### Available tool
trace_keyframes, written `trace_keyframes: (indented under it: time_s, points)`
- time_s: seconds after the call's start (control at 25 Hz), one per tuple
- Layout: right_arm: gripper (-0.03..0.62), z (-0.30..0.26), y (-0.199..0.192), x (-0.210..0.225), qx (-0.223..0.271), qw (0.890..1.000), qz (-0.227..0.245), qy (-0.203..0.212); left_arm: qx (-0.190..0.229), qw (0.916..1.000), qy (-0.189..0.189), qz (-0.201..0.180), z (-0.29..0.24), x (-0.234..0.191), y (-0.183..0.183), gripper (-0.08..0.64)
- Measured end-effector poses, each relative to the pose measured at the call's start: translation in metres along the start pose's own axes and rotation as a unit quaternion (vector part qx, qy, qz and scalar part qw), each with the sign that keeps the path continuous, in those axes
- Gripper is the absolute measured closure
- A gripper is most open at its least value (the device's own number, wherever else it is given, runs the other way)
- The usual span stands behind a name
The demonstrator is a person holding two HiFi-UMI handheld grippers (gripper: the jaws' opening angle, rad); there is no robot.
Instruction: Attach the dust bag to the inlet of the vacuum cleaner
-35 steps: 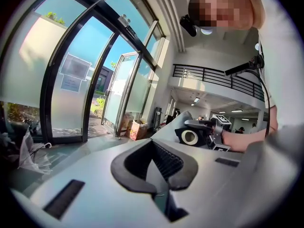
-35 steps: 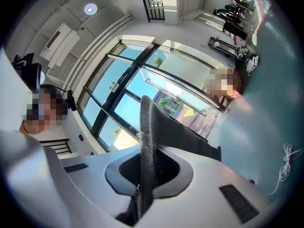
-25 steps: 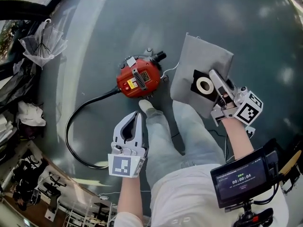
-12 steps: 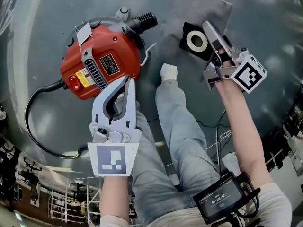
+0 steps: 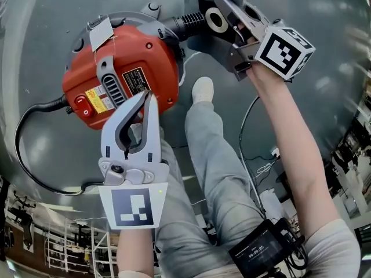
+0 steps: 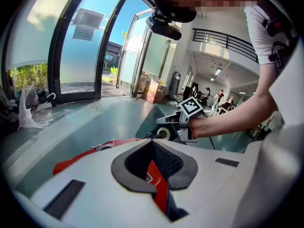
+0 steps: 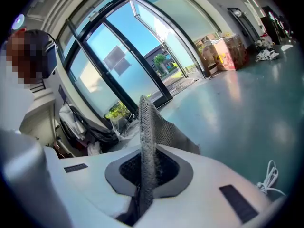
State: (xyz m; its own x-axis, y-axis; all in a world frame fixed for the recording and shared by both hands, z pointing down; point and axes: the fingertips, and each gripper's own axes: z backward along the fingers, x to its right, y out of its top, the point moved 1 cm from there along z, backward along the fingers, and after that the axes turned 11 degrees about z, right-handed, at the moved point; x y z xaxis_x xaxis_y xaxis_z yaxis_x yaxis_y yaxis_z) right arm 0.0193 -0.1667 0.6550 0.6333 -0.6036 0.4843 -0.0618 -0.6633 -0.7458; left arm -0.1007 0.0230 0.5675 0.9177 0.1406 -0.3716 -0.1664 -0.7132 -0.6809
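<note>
Legs (image 5: 214,155) in pale jeans fill the near part of the head view, ending in a white shoe (image 5: 202,90) on the grey-green floor (image 5: 35,51). Just left of them the left gripper (image 5: 146,100) hangs over the near edge of the red vacuum cleaner (image 5: 124,68); its jaws are brought together at the tips with nothing between them, and in the left gripper view only the red body shows through the gap behind the tips. A black cord (image 5: 29,155) loops from the vacuum cleaner's left side across the floor, and a white tag (image 5: 101,32) lies on its top. Farther out, the ribbed black inlet (image 5: 188,23) sticks out from the vacuum cleaner's far right side. The right gripper (image 5: 227,7) is clamped on the grey dust bag (image 7: 152,122), whose fabric stands on edge between the nearly closed jaws in the right gripper view. The bag's white ring (image 5: 217,20), set in a black collar, sits just beside the end of the inlet; whether they touch cannot be told.
</note>
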Motion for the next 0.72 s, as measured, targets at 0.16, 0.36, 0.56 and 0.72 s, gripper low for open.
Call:
trace_keyframes:
  time_s: [0.16,0.36,0.56,0.72]
  points:
    - [0.572,-0.025,-0.01,-0.013,-0.058,0.998,0.031,-0.015,0.007,0.9999,-0.009,0.005,0.009,-0.007,-0.002,0.554]
    - [0.572,-0.038,-0.024,-0.032,-0.118,0.991,0.048,-0.039,0.014,0.9998,-0.01,-0.01,0.009,-0.025,-0.004,0.554]
    - [0.572,-0.026,-0.025,-0.028,-0.115,0.991,-0.026,-0.067,0.006,0.9996,-0.005,-0.027,0.004,-0.029,-0.008,0.554]
    - [0.571,-0.039,-0.031,-0.014,-0.152,0.982,-0.066,-0.09,-0.001,0.9991,0.0,-0.042,-0.001,-0.03,-0.011,0.554]
